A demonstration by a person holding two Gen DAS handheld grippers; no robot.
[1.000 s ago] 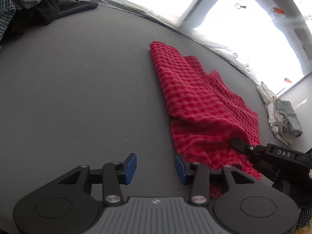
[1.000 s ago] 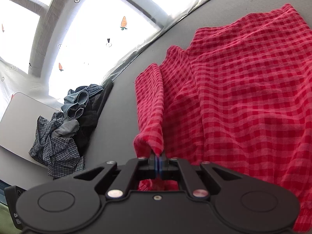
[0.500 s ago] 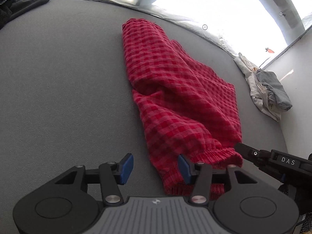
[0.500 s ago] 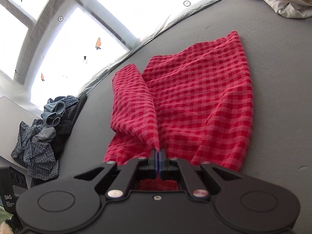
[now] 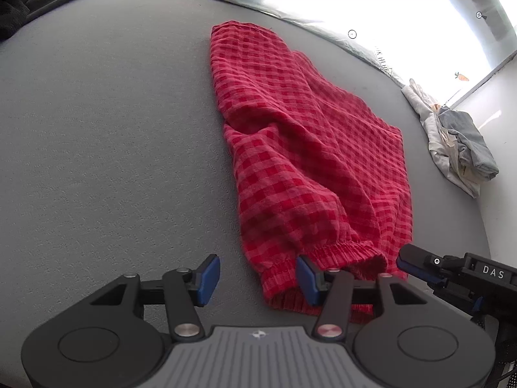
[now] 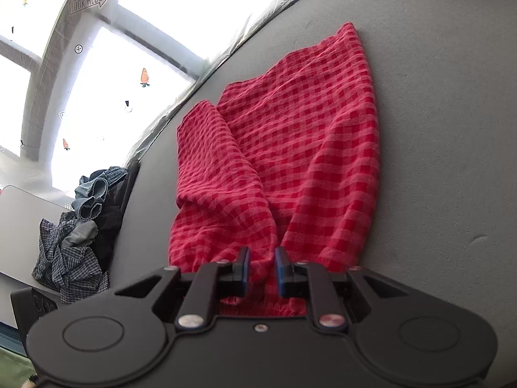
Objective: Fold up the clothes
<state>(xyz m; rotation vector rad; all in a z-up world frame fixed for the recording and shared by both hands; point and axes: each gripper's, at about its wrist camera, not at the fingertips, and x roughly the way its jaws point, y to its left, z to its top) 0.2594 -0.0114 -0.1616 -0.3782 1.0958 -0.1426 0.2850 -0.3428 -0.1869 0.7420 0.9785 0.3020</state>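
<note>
A red checked garment [image 5: 310, 161] with an elastic waistband lies on the grey surface, folded lengthwise; it also shows in the right wrist view [image 6: 290, 148]. My left gripper [image 5: 257, 278] is open just above the waistband's left end, its right pad over the cloth. My right gripper [image 6: 261, 270] has its jaws parted a little, with the waistband cloth between them but not clamped. The right gripper's tip [image 5: 416, 263] shows at the waistband's right end in the left wrist view.
A pile of dark and checked clothes [image 6: 77, 236] lies at the far left of the surface. A stack of pale folded clothes [image 5: 455, 142] lies at the right edge. Bright windows run behind the surface.
My right gripper has opened and let go of the red cloth, which has settled flat. The left gripper has shifted closer over the waistband.
</note>
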